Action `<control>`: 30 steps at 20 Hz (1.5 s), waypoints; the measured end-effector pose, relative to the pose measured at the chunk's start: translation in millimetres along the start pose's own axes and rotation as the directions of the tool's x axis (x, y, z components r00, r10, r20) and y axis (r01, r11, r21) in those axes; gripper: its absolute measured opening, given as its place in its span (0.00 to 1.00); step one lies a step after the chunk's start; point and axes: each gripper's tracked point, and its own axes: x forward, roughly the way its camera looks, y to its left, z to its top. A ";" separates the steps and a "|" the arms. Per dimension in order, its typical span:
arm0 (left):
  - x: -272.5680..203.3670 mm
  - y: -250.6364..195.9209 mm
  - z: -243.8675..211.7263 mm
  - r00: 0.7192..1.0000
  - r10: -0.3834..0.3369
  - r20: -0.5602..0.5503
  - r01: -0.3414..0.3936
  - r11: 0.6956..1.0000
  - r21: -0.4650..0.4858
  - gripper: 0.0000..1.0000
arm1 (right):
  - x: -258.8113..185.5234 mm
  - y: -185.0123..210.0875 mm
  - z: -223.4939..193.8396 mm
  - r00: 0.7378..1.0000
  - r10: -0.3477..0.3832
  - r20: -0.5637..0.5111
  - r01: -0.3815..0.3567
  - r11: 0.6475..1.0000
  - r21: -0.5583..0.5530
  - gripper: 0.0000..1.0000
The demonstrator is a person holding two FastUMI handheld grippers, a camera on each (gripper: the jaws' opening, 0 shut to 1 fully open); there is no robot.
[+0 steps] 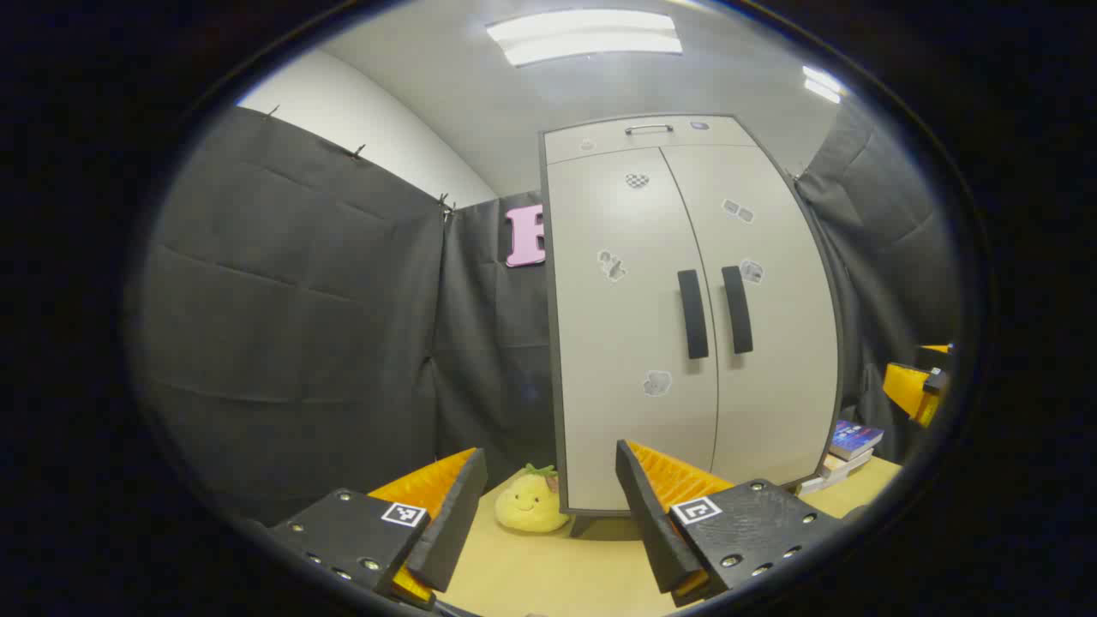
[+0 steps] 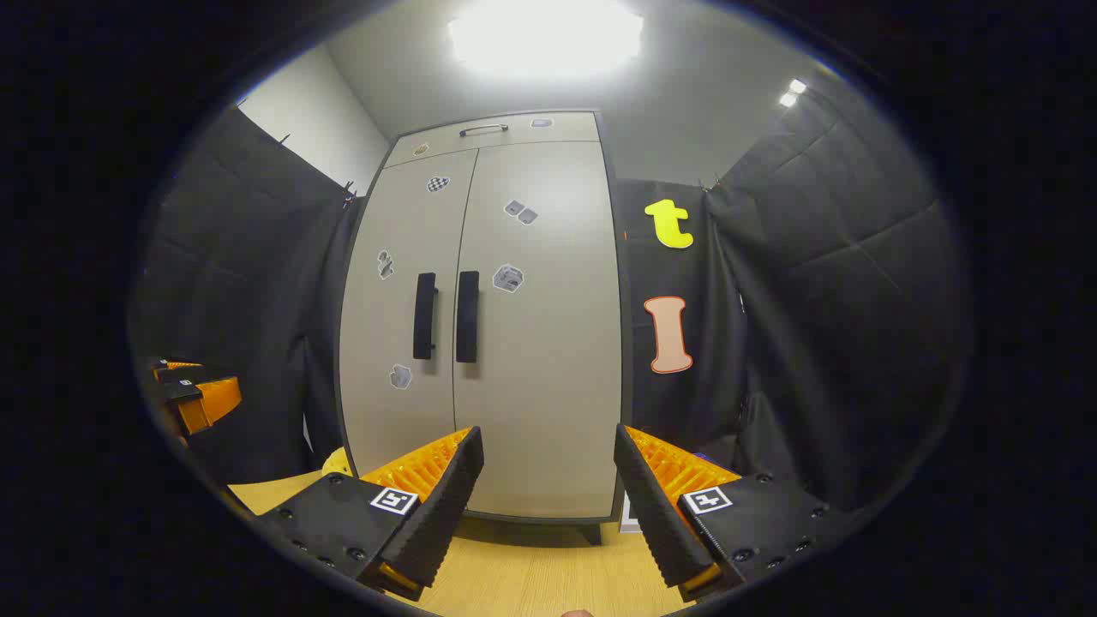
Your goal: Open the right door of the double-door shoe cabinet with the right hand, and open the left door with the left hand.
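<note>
Shoe cabinet [image 1: 686,326] stands at the bench's [image 1: 548,574] far edge, both doors closed; in the left gripper view the left gripper [image 1: 548,506] hangs back, jaws spread, ready for the left handle [image 1: 692,314]. In the right gripper view, the right gripper [image 2: 548,493], jaws likewise spread, faces the right handle [image 2: 467,316].

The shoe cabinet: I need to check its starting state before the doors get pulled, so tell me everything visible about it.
The shoe cabinet is a tall, pale grey, smooth-fronted unit with a darker frame, standing upright on the wooden table against the black cloth wall. Both doors are shut. Two dark vertical handles sit side by side at the centre seam. Small stickers dot both doors. A top panel carries a metal handle. Neither tongs touch it; a yellow plush toy sits by its lower left corner.
</note>
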 end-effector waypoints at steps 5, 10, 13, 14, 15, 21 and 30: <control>-3.6 7.5 2.4 1.000 0.017 0.005 -0.017 1.000 0.005 0.88 | 2.0 7.0 -0.5 1.000 0.013 0.002 -0.013 1.000 0.002 0.96; -3.4 11.4 0.1 1.000 0.031 0.006 -0.031 1.000 -0.006 0.88 | 2.0 12.8 -0.1 1.000 0.019 0.003 -0.019 1.000 -0.002 0.96; -6.2 11.7 2.3 1.000 0.025 0.008 -0.024 1.000 -0.010 0.88 | 0.9 12.8 1.3 1.000 0.018 0.005 -0.018 1.000 -0.003 0.96; -7.8 13.0 3.6 1.000 0.020 0.009 -0.020 1.000 -0.007 0.88 | -0.3 12.7 2.7 1.000 0.016 0.007 -0.016 1.000 -0.003 0.96; -7.9 12.9 4.9 1.000 0.019 0.010 -0.019 1.000 -0.004 0.88 | -0.3 12.7 2.8 1.000 0.015 0.007 -0.015 1.000 -0.002 0.96; -4.5 10.0 0.0 1.000 0.000 -0.010 0.000 1.000 -0.026 0.88 | -1.0 14.2 2.2 1.000 0.010 -0.019 -0.010 1.000 0.003 0.96; -8.0 10.0 2.9 1.000 -0.014 -0.010 0.013 1.000 -0.025 0.88 | 11.2 23.1 19.7 1.000 0.021 -0.016 -0.021 1.000 0.022 0.96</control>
